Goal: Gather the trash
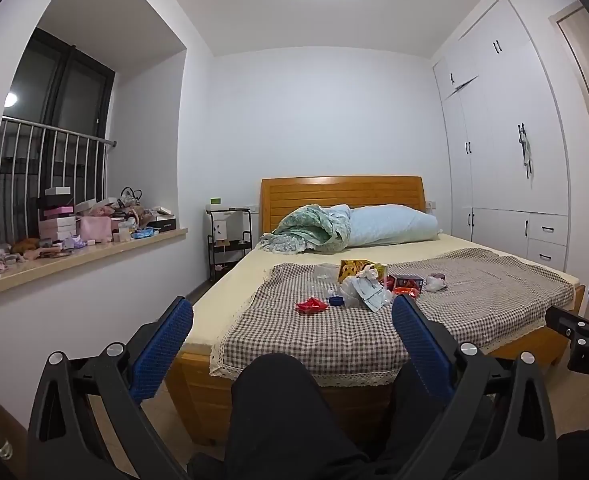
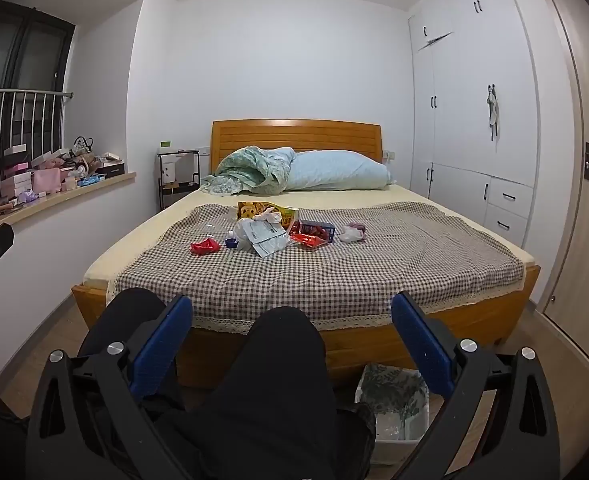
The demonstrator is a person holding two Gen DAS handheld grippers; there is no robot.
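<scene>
While both grippers hang short of the bed (image 2: 474, 312), neither touches anything: the left gripper (image 1: 292, 316) has its blue fingers (image 1: 162, 344) spread wide with nothing between the pads, and the right gripper (image 2: 291, 314) stands equally wide and empty. Beyond the fingertips, well apart from them, the trash lies on the checked cloth (image 2: 374, 264): a red wrapper (image 2: 204, 247), a blue cap (image 2: 231, 243), a crumpled white bag (image 2: 262, 236), a yellow snack packet (image 2: 254, 210) and a red box (image 2: 314, 230). Below the right gripper's right finger (image 2: 422, 344), a lined bin (image 2: 392, 404) stands on the floor beside the person's dark-trousered knees (image 2: 282, 344).
</scene>
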